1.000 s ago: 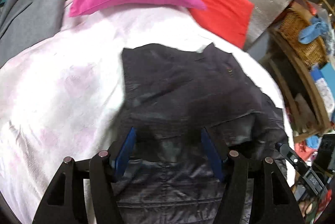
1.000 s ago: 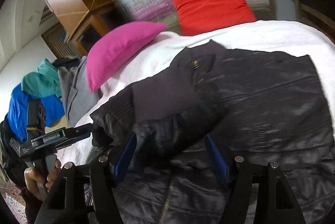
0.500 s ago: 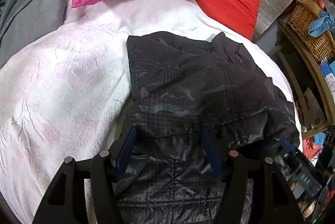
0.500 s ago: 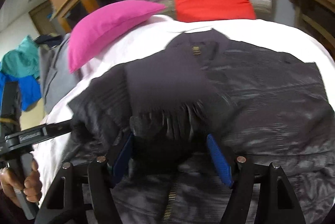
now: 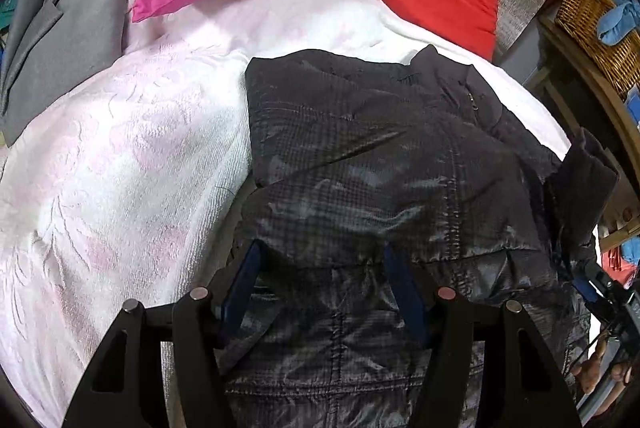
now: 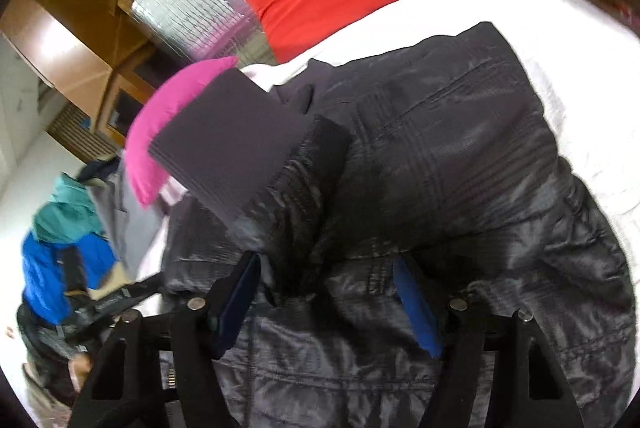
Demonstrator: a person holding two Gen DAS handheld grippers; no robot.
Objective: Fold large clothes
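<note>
Sleeve's on its way over the jacket body

Left view: the left tongs [image 5: 324,280] sit apart over the black jacket [image 5: 380,167] on the bed [image 5: 120,167], barely shifted. Right view: the right tongs [image 6: 328,292], closing on the bunched sleeve [image 6: 288,195], have swung its cuff [image 6: 228,139] up since a second ago, so that fold's about half done.
</note>
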